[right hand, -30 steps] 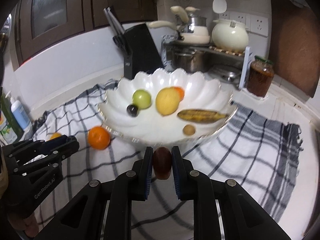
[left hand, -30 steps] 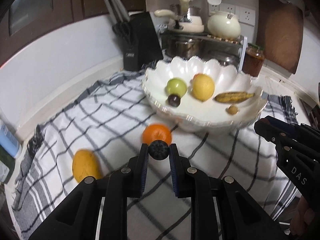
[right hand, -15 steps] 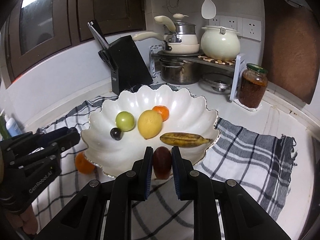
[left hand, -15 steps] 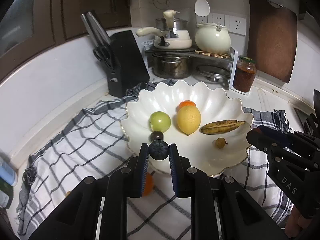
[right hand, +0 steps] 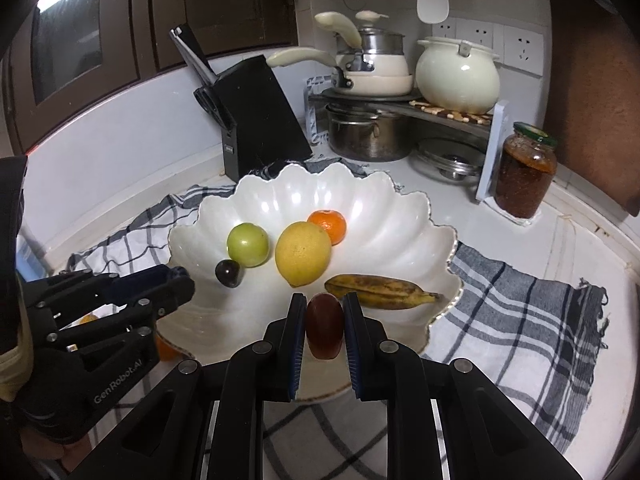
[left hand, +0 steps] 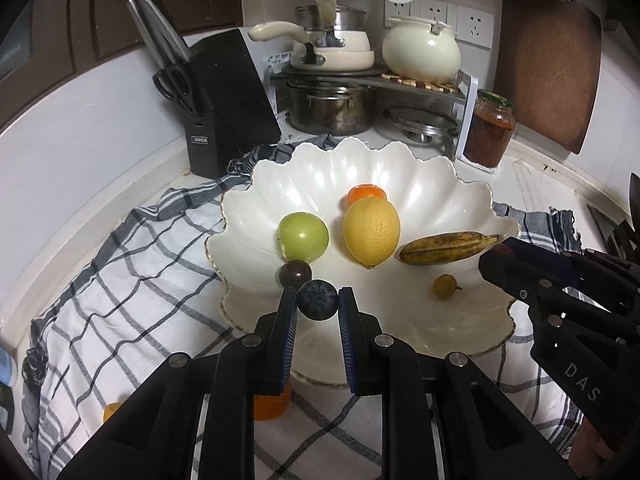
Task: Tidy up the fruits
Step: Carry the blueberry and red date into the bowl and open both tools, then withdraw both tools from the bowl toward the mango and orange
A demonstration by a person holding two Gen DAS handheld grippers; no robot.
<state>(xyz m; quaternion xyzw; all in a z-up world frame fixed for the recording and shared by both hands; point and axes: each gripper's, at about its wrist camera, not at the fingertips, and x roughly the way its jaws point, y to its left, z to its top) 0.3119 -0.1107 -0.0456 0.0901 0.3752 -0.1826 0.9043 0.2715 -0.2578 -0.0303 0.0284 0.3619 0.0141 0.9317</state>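
White scalloped bowl (left hand: 448, 184) holds lemon (left hand: 371, 232), green apple (left hand: 303, 237), banana (left hand: 446, 247).

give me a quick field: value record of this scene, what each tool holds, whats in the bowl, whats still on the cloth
left tool: shut on blueberry, above the bowl's near rim
right tool: shut on dark red fruit, above the bowl's near rim
bowl: white, scalloped, on checked cloth
in bowl: green apple, lemon, mandarin, banana, dark plum, small brown fruit
on cloth: orange by the bowl, partly hidden by the left tool; another yellow-orange fruit, mostly hidden
behind: knife block, pots, jar
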